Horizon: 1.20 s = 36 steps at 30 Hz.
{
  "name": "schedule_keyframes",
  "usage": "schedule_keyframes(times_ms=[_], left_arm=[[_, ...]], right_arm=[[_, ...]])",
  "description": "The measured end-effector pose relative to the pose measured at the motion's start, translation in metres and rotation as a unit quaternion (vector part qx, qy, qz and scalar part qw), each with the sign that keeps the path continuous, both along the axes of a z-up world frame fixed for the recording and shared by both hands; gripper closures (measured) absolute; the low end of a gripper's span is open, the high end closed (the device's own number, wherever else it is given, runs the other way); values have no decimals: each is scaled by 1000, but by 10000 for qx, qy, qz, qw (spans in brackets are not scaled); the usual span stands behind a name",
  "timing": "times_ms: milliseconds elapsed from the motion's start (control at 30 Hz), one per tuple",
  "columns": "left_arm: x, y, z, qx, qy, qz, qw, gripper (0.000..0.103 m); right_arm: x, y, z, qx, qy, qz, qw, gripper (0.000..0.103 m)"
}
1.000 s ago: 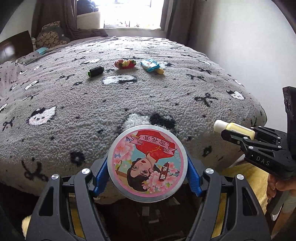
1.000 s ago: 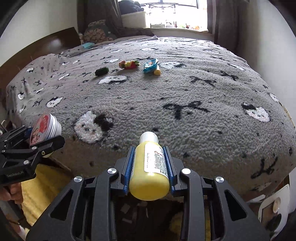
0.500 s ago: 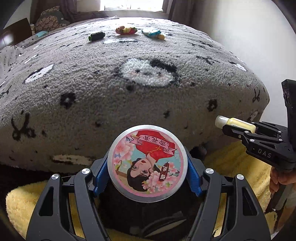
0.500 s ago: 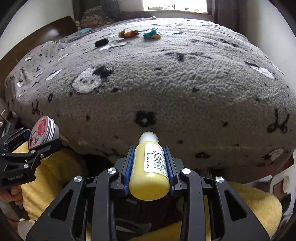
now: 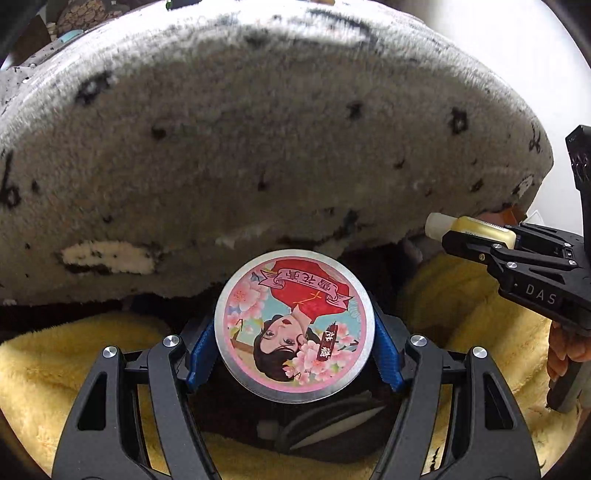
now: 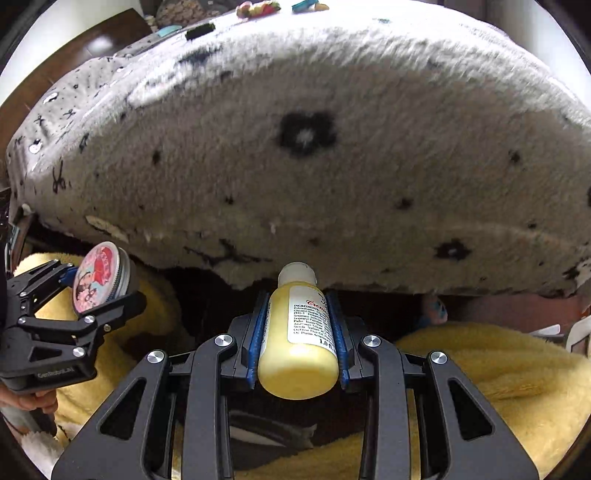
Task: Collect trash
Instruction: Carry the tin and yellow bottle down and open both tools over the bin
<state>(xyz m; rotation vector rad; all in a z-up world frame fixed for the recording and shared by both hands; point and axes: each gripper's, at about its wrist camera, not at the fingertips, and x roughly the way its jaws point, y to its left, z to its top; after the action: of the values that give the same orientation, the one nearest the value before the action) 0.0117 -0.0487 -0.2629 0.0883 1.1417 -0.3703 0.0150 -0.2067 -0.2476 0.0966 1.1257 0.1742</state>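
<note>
Tin (image 5: 294,326) with a round lid is sitting clamped between the blue pads of the left gripper (image 5: 294,345), its printed face (a woman in red among pink blossoms, seen upside down) turned toward the camera. From the right wrist view the same tin (image 6: 100,281) is showing edge-on at the far left, held out in front of the bed's side. Small yellow bottle (image 6: 300,334) with a pale cap is lying gripped lengthwise in the right gripper (image 6: 299,325), cap pointing forward and white label facing up; in the left wrist view that bottle (image 5: 466,228) is poking out of the black fingers at the right edge. Both jaws are squeezing their loads firmly. Just ahead of both tools, a grey fleece blanket (image 5: 258,147) with black motifs is hanging over the bed edge. Below, a yellow fluffy fabric (image 6: 498,369) is spreading around a dark opening (image 6: 266,424) under the grippers. Far up on the bed top, small colourful items (image 6: 258,8) are lying near a dark spool (image 6: 200,31).
</note>
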Motion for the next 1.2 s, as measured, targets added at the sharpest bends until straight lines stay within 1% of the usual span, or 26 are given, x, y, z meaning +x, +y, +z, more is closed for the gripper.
schedule_keyframes(times_ms=[233,367,467,767,867,933,967,1000,1033,1067,1100,1200], left_arm=[[-1,-2,-30,25,427,-136,9990,36],[0,-7,-49,-36,761,-233,9968,36],[-1,-13,-58,-17,907,-334,9953,36],[3,-19,-69,33,1066,-293,9939,36],[3,-22,-68,38,1078,-270,9938,36],[4,-20,-65,29,1081,-253,9938,36],[7,-15,-61,15,1087,-241,9938,35],[7,-15,-60,12,1077,-221,9939,29],[9,-10,-58,4,1041,-213,9943,27],[9,-10,-56,2,1003,-209,9947,21],[8,-9,-52,1,950,-204,9953,15],[8,-8,-43,23,810,-186,9965,8]], right_arm=[[6,5,-23,161,325,44,9993,71],[9,8,-35,226,524,73,9983,71],[12,9,-41,234,615,105,9978,71],[17,14,-49,198,711,203,9971,71],[20,13,-51,245,743,144,9968,71],[22,9,-52,364,776,95,9963,71],[23,7,-51,406,781,67,9961,70],[24,6,-50,397,753,44,9964,68],[24,5,-48,364,718,14,9968,58],[26,4,-45,344,677,-20,9971,45],[27,3,-42,341,637,-55,9974,42],[27,-3,-34,306,544,-147,9979,36]])
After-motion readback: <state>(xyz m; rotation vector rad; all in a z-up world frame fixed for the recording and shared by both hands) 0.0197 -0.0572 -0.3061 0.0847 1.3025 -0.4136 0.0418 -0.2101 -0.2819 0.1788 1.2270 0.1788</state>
